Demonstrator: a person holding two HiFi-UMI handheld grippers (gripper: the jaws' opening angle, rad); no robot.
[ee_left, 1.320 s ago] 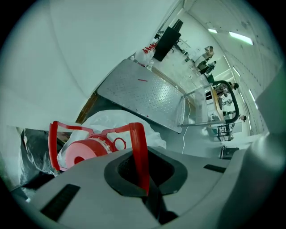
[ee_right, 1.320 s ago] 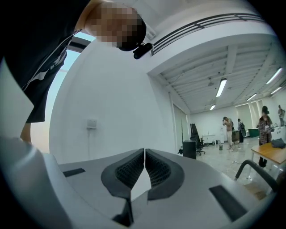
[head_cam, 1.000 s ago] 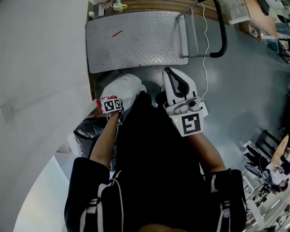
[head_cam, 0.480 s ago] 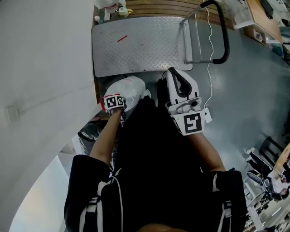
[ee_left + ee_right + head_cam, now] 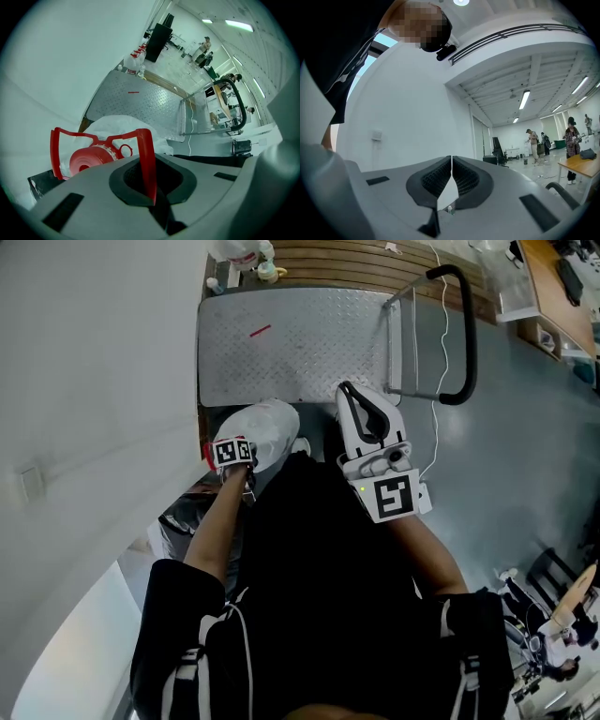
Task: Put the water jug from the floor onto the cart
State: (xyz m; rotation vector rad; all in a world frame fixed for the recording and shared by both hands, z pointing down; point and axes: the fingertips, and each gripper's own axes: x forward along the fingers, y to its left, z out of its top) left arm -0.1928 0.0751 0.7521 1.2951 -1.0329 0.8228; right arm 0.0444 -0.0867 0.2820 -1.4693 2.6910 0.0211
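Gripped the water jug (image 5: 265, 426) by its red handle (image 5: 146, 157) in the left gripper (image 5: 151, 187), right gripper (image 5: 451, 180) clenched empty; likely needed a steady, level lift onto the cart (image 5: 300, 348).

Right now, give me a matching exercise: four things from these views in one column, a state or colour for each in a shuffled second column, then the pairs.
1. left tool
2. right tool
3. water jug
4. cart

A. grey diamond-plate metal
B. shut with nothing between
C. shut on the red handle
D. whitish body, red cap

Pairs: 1-C, 2-B, 3-D, 4-A.
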